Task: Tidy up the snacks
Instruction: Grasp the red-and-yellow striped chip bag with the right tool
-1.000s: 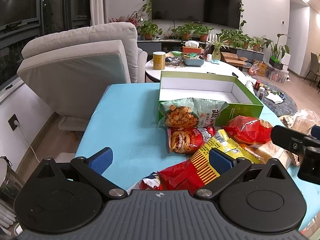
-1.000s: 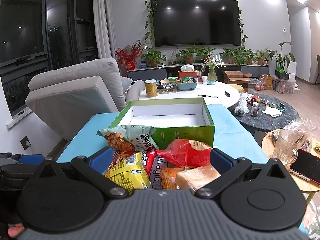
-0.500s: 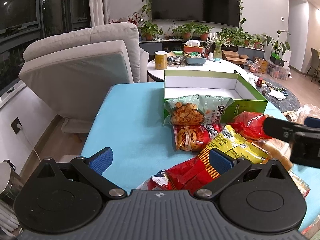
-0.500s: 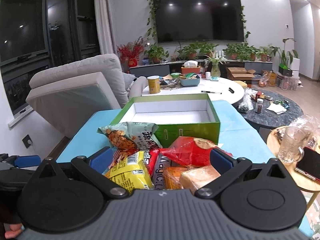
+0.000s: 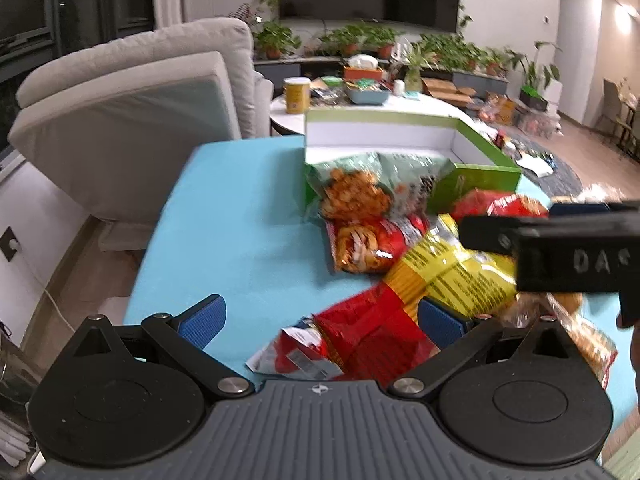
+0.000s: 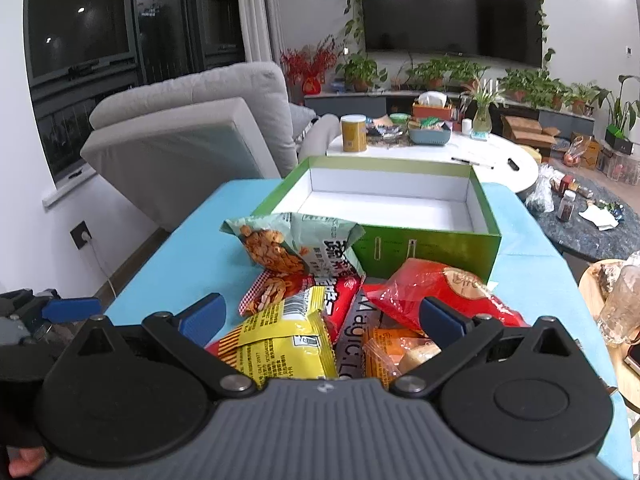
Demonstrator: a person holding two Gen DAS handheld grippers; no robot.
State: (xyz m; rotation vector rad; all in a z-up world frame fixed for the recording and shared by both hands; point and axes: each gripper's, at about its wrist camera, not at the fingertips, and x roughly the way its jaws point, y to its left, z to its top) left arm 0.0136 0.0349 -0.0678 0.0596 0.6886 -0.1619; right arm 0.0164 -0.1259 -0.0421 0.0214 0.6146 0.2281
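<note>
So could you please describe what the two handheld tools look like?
Both look alike: the left tool and the right tool have a ribbed grey body, two round black discs, black linkage arms with silver pivots, and blue textured pads. White lettering marks the right tool's side.

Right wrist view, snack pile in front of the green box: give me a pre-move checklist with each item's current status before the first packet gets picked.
1. Green box open, inside free of packets: ok.
2. Right gripper open, nothing pinched: ok.
3. Left gripper open, holding nothing: ok.
4. Yellow packet lies on top of the pile, reachable: ok.
5. Packets separated for a clean single grasp: not ok, they overlap.
6. Clearance between the two grippers: cannot tell; the right one reaches over the pile in the left wrist view.
</note>
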